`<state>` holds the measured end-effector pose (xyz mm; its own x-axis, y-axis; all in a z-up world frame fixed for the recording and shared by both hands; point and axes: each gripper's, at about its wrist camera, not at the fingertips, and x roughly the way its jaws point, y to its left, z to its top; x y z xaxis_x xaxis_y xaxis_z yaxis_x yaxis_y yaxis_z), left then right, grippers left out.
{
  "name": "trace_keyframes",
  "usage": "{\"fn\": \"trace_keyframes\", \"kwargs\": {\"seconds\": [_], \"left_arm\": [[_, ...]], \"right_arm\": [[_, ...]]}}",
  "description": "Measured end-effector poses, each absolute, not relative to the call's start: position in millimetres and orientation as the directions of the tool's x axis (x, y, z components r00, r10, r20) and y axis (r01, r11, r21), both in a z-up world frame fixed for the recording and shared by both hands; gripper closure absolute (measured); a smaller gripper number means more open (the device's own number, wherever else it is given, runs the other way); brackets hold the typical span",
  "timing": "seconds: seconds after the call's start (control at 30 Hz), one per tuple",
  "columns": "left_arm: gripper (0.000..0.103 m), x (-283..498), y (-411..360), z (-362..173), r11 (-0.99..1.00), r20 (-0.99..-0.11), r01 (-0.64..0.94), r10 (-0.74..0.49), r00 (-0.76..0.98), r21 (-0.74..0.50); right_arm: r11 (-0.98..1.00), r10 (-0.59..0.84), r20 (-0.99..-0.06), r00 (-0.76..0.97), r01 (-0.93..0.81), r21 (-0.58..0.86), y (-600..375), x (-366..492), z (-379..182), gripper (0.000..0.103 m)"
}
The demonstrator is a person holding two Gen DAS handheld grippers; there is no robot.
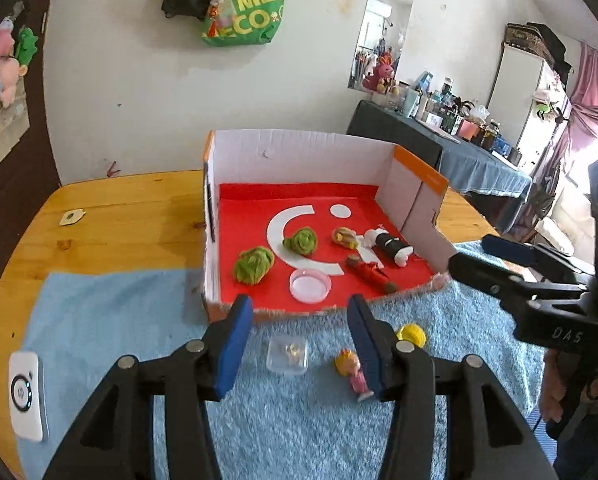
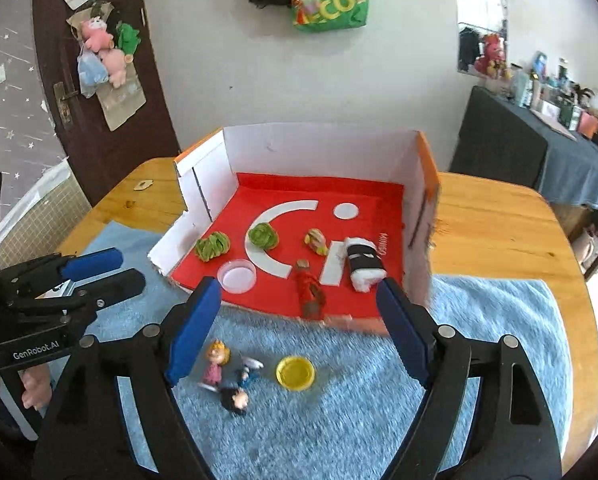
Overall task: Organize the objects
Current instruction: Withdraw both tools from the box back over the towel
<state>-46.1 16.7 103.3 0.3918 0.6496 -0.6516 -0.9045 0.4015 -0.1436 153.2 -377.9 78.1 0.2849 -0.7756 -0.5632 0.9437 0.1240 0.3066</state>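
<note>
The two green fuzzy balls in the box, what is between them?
Only the white curved stripe on the red floor runs between the left green ball and the right green ball; the left wrist view shows it.

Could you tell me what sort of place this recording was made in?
Most likely a lived-in home room, not a lab: a wooden table under a blue towel, a green shopping bag hung on the wall, and a cluttered side table beside pink curtains.

Home living room, wooden table [image 1: 111, 216], hanging tote bag [image 1: 247, 12], cluttered sideboard [image 1: 439, 140]
</note>
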Motion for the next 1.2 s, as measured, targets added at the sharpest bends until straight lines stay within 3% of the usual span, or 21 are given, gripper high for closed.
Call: {"fn": "trace_keyframes", "kwargs": {"seconds": [0.07, 0.37, 0.8, 1.2], "left_arm": [[0.051, -48.0, 9.1, 101.4, 0.393, -0.645, -0.909, 0.662, 0.383, -0.136], [0.045, -50.5, -16.8, 91.3, 0.378, -0.621, -0.916, 0.69, 0.373, -0.13], [0.035, -50.8, -44.6, 68.8, 0.368, -0.619, -0.921, 0.696, 0.363, -0.127], [0.035, -51.8, -57.4, 35.4, 0.352, -0.653, -0.927, 0.672, 0.349, -0.133]], "right_arm": [[0.109, -0.796, -0.544, 0.267, 0.946, 0.305, -369.1, 148.5, 77.2, 0.016], [0.072, -0.848, -0.49, 0.201, 0.96, 0.27, -337.8, 157.4, 73.0, 0.014], [0.047, -0.836, -0.523, 0.164, 0.972, 0.229, -322.6, 178.4, 47.3, 0.013], [0.016, -0.799, -0.577, 0.168, 0.966, 0.259, -316.7, 181.8, 12.3, 0.013]]}}
